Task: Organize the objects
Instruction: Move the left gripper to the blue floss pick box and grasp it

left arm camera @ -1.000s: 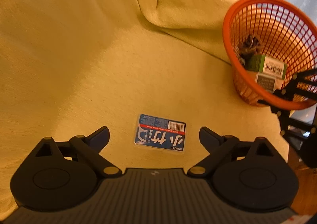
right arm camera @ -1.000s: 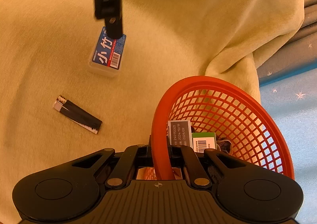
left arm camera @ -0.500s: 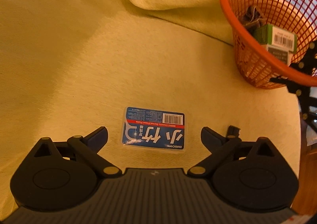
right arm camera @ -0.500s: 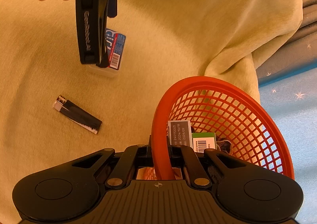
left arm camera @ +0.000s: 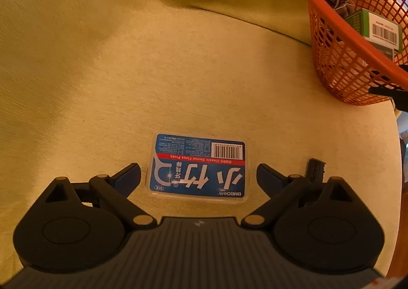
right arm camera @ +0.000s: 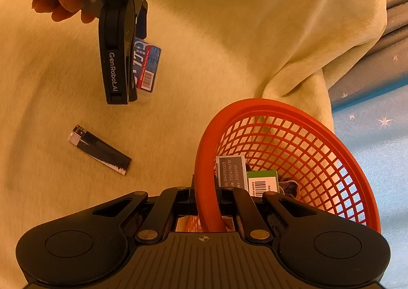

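Nearing floss box (left arm camera: 197, 166) — left claw (left arm camera: 198, 174) lower

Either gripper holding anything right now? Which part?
Right gripper is shut on the orange basket, clamping its near rim. Left gripper is open around the floss box, not gripping it.

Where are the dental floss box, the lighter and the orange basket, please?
dental floss box (left arm camera: 199, 165), left wrist view, middle of blue label.
lighter (right arm camera: 100, 149), right wrist view, black body.
orange basket (right arm camera: 207, 146), right wrist view, near rim.
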Motion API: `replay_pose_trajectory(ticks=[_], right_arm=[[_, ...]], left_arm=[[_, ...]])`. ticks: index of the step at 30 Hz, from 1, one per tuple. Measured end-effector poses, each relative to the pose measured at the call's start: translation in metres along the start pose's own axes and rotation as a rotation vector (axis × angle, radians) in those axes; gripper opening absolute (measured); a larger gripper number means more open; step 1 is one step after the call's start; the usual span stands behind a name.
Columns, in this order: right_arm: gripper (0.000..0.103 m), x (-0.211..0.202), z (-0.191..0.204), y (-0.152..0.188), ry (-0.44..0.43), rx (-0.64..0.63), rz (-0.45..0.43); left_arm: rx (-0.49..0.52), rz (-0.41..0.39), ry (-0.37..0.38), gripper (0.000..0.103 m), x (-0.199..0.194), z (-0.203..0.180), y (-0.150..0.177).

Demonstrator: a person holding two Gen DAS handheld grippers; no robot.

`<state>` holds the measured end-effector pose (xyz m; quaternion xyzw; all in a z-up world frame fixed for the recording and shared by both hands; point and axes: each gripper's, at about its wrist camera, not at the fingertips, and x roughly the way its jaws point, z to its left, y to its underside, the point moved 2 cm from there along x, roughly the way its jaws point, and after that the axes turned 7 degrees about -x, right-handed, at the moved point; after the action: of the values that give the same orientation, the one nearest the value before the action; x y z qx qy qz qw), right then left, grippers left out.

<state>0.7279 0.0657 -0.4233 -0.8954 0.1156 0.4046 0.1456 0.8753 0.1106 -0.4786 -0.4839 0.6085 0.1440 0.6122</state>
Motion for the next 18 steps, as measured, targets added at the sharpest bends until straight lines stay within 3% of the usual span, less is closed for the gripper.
replay_pose_trajectory(ticks=[4, 18], right_arm=[[0.002, 0.000, 0.000, 0.000, -0.001, -0.001, 0.000], [0.002, -0.001, -0.002, 0.000, -0.004, -0.001, 0.004]], left_arm=[[0.005, 0.005, 0.001, 0.085, 0.003, -0.001, -0.002], [-0.012, 0.006, 0.009, 0.083, -0.007, 0.006, -0.004]])
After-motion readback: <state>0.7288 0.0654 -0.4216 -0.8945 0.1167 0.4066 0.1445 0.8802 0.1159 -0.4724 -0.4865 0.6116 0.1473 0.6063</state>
